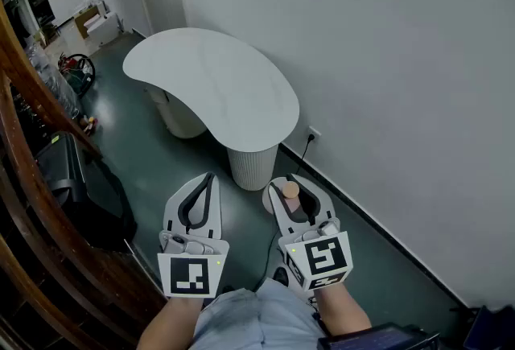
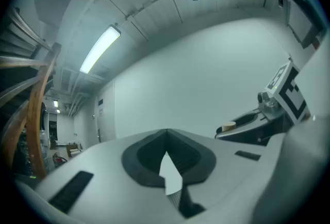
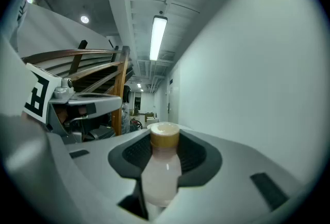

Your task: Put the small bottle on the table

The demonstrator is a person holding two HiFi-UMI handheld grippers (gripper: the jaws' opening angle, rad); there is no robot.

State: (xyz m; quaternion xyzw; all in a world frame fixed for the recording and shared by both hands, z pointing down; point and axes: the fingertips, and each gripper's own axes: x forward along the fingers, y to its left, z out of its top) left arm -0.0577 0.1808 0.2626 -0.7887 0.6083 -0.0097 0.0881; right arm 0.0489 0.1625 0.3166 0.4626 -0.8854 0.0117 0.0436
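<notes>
The right gripper has the bottle between its jaws. The jaws stand quite wide, but they press on the bottle's sides, so it is held. The bottle is pale pink with a tan cap, and the cap points away from the hand, out past the jaw tips. I think the grip looks good, because the bottle sits straight in the middle of the pads.

The left gripper is just beside the right one, on its left. Its jaws are closed tip to tip and there is nothing in them.

The table is white and bean-shaped. It is ahead of both grippers and well apart from them, with dark floor in between. Its top is bare.

So the picking up is done. What is left, I think, is the walk over to the table, then setting the bottle down on the top and letting go. The bottle is not over the table yet
</notes>
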